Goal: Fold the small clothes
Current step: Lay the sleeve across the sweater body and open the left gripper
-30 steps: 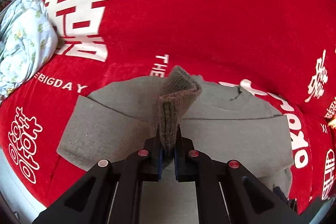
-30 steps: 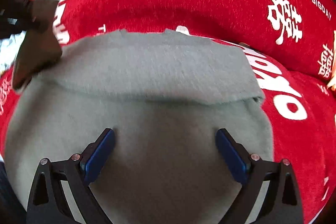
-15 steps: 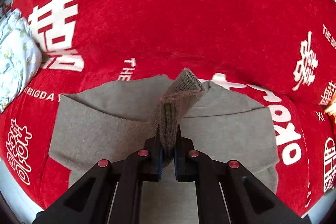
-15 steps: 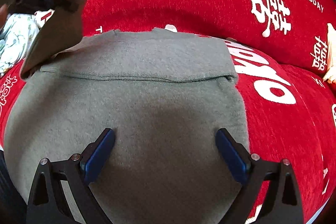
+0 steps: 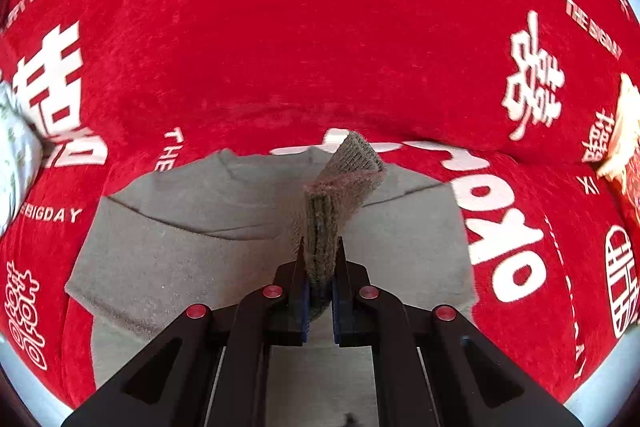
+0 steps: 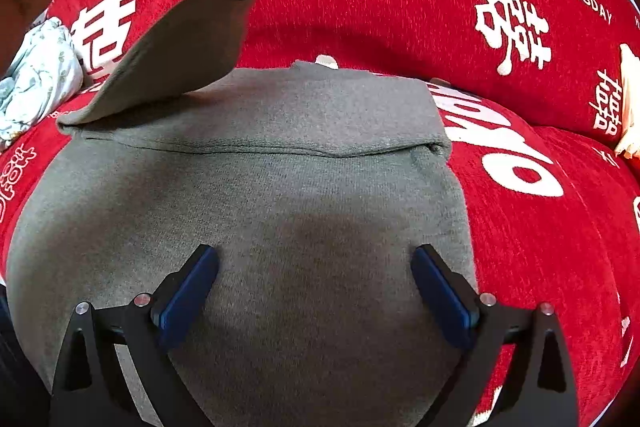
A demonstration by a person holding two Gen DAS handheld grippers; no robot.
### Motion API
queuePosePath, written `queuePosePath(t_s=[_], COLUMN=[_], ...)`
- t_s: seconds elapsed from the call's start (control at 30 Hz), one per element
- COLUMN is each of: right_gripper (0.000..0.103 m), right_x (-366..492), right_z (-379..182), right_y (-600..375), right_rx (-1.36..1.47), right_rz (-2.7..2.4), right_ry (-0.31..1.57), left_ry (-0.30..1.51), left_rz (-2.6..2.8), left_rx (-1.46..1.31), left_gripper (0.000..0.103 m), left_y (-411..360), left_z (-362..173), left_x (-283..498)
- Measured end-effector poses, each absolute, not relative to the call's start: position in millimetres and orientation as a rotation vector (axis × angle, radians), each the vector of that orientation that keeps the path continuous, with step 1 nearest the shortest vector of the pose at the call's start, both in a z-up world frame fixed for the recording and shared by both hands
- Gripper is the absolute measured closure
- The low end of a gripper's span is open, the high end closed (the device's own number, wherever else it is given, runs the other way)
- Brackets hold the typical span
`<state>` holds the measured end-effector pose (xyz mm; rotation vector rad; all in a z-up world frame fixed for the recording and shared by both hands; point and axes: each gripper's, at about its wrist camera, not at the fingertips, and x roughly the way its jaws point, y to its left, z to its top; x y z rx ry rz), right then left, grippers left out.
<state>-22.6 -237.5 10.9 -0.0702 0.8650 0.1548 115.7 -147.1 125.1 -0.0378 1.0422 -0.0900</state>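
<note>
grey sweater [image 6: 288,211] lying flat, left gripper [image 5: 319,259] lifting its sleeve [image 6: 188,47]

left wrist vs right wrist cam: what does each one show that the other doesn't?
Left wrist only: the left gripper close up, shut on a ribbed cuff of the grey sweater.

Right wrist only: the right gripper open over the sweater's body, and the lifted sleeve hanging from the left gripper.

Both: the sweater, the red blanket, the floral cloth.
</note>
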Motion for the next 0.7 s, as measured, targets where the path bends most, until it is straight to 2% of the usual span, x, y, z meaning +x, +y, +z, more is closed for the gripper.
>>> queuePosePath(t_s=[0.33, 0.7], right_gripper=[0.003, 0.003], right_x=[-21.9, -23.0], right_z=[10.0, 9.6], right_y=[-242.8, -247.8], right_rx=[-0.042, 0.000], right_rz=[0.174, 0.201], right_ry=[0.861, 0.847], left_ry=[1.049, 1.139], left_rz=[-0.192, -0.325], left_rx=[0.033, -0.019], left_gripper=[0.095, 0.095], left_y=[-196.4, -205.9], left_z=[125.2, 100.8], left_x=[115.0, 131.9])
